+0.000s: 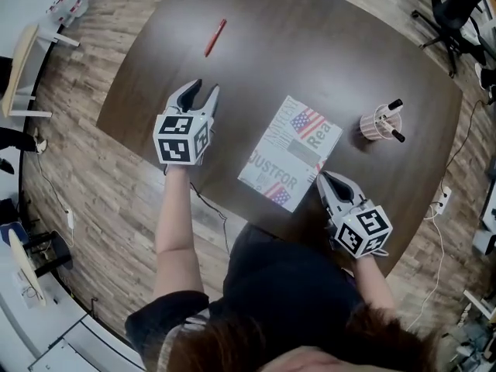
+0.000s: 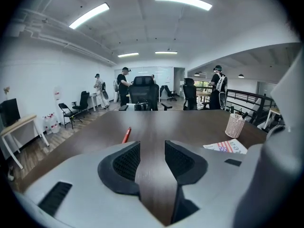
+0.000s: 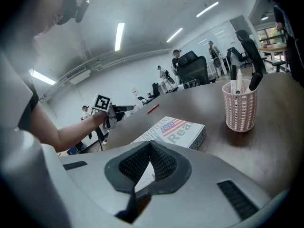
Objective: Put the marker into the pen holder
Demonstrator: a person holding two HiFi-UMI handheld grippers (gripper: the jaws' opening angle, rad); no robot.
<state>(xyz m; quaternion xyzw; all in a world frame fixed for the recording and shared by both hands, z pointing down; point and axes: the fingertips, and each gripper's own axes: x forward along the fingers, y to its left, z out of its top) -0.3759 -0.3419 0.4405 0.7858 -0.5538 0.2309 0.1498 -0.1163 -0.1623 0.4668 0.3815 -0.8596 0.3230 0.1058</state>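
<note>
A red marker (image 1: 215, 37) lies on the dark round table (image 1: 310, 45) at its far left; the left gripper view shows the marker (image 2: 126, 134) ahead, slightly left of the jaws. My left gripper (image 1: 205, 86) hovers over the table's left part, short of the marker, open with nothing between its fingers (image 2: 152, 151). A pale perforated pen holder (image 1: 378, 125) with two black-capped pens stands at the right. My right gripper (image 1: 324, 175) is at the near edge, shut and empty (image 3: 150, 144), with the pen holder (image 3: 240, 109) ahead to its right.
A book with a flag cover (image 1: 291, 152) lies mid-table between the grippers. Office chairs (image 1: 453, 14) stand beyond the table's far right. A power strip (image 1: 442, 200) and cables lie on the wooden floor. People stand far back in the room.
</note>
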